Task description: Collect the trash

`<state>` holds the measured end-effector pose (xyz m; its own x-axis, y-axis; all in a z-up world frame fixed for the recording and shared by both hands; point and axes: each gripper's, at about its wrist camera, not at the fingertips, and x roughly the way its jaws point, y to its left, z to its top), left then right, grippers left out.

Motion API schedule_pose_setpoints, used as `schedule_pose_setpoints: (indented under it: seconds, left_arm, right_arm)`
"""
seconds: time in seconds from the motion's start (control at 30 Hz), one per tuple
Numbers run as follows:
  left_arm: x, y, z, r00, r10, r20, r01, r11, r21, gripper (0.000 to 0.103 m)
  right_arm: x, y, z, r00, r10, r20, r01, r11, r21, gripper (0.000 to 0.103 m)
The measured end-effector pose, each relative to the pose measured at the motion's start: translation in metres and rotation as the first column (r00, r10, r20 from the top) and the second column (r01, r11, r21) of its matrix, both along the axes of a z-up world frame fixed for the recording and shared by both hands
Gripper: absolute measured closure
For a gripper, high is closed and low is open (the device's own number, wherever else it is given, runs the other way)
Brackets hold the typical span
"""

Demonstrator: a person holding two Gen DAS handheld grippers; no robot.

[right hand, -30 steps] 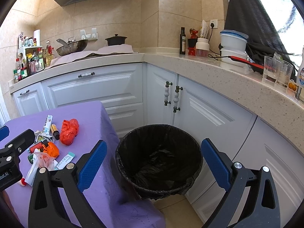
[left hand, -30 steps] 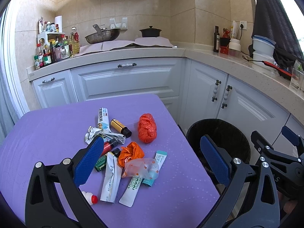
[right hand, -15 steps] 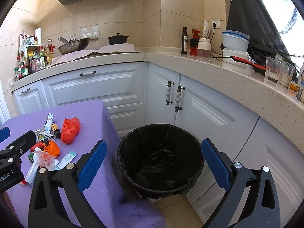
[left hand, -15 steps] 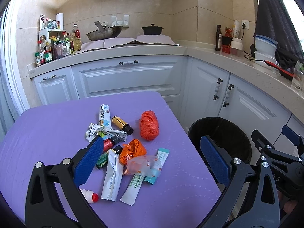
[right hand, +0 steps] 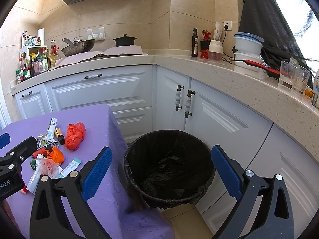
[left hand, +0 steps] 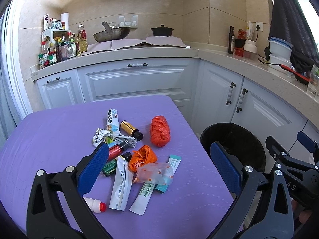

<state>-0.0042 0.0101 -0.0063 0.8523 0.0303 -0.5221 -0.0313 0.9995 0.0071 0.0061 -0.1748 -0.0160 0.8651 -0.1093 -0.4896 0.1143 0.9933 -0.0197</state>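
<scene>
Trash (left hand: 137,155) is clustered on the counter (left hand: 49,139). The bin (right hand: 169,167) is placed on the floor, right of the counter and before the cabinets (right hand: 215,115). A wok (left hand: 111,33) and pot (left hand: 161,30) are located behind, on the stove.

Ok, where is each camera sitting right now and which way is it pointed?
Left wrist: rides the left tool, open, aimed down at the purple-clothed table with its litter pile; the right tool shows at the right edge.
Right wrist: rides the right tool, open, aimed at the round black-lined trash bin on the floor by the white cabinets; the left tool shows at the left edge.
Shared: table, bin, crumpled red-orange plastic bag.
</scene>
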Motion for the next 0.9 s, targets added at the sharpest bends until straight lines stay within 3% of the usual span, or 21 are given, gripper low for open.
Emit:
schedule_pose_setpoints:
  seconds: [0.9]
  left_arm:
    - [0.003,0.008,-0.011,1.0,-0.008,-0.02,0.008,1.0,0.018,0.004]
  right_arm:
    - [0.001,0.009,-0.006,1.0,0.015,-0.02,-0.015,1.0,0.008,0.006]
